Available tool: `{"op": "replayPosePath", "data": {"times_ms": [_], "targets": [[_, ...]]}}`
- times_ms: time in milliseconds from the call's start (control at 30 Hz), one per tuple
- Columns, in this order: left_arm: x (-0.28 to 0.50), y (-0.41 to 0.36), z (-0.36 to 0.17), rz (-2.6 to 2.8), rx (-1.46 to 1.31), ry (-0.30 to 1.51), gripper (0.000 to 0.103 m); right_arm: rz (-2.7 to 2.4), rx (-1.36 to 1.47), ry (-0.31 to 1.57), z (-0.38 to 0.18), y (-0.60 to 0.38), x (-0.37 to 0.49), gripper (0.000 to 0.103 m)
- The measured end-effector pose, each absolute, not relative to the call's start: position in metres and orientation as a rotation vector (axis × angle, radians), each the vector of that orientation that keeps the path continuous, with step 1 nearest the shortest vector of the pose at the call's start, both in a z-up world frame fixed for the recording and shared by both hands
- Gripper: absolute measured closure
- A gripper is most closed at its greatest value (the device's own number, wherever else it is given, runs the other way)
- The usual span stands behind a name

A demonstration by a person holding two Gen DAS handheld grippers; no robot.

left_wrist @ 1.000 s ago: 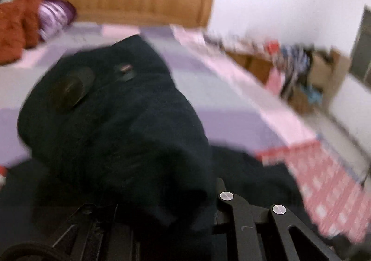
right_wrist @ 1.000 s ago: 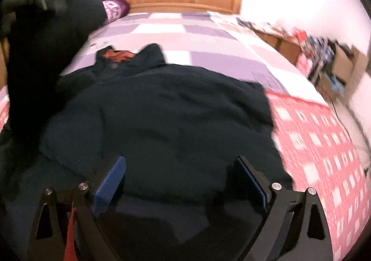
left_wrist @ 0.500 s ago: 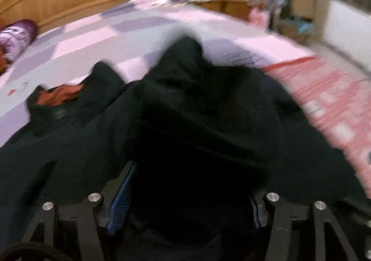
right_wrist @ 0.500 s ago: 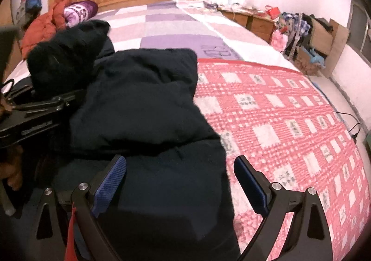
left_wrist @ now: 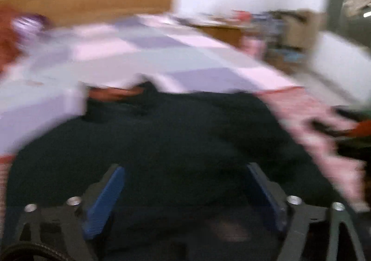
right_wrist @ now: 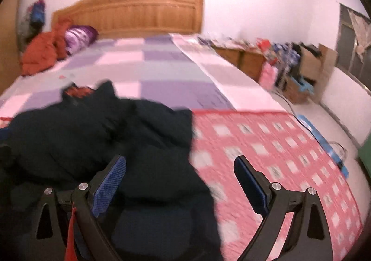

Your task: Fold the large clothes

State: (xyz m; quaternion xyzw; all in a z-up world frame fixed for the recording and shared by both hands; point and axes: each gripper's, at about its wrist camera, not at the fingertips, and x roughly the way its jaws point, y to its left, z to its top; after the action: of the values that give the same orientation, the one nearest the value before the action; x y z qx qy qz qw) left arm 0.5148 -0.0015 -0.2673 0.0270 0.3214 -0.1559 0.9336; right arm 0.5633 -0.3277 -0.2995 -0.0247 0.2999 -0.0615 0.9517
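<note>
Folding next: your left claw (left_wrist: pixel 185 191) gapes wide, empty, above the dark coat (left_wrist: pixel 162 145) bunched on the bed (right_wrist: pixel 162 71). Right claw (right_wrist: pixel 180 182) is also wide; pinch the coat's right edge squarely before lifting.

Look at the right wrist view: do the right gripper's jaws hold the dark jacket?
No: the right gripper has its jaws spread wide, with the dark jacket lying loose on the bed beneath them.
</note>
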Motion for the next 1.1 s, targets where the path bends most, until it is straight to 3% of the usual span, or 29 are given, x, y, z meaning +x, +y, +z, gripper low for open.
{"op": "replayPosePath", "data": {"times_ms": [300, 400, 667, 967, 1100], "targets": [[0.615, 0.079, -0.331, 0.087, -0.044, 0.817, 0.011, 0.081, -0.132, 0.637, -0.307, -0.180, 0.656, 0.007], [0.615, 0.075, -0.351, 0.077, 0.048, 0.818, 0.003, 0.074, -0.294, 0.728, -0.341, -0.149, 0.689, 0.007], [0.617, 0.111, -0.363, 0.068, 0.011, 0.811, 0.000, -0.110, -0.031, 0.858, -0.386, -0.282, 0.716, 0.008], [0.622, 0.169, -0.363, 0.257, -0.069, 0.839, 0.000, -0.088, -0.058, 0.819, -0.401, -0.277, 0.712, 0.007], [0.634, 0.185, -0.378, 0.266, -0.084, 0.933, 0.000, -0.066, -0.039, 0.806, -0.410, -0.285, 0.714, 0.004]]}}
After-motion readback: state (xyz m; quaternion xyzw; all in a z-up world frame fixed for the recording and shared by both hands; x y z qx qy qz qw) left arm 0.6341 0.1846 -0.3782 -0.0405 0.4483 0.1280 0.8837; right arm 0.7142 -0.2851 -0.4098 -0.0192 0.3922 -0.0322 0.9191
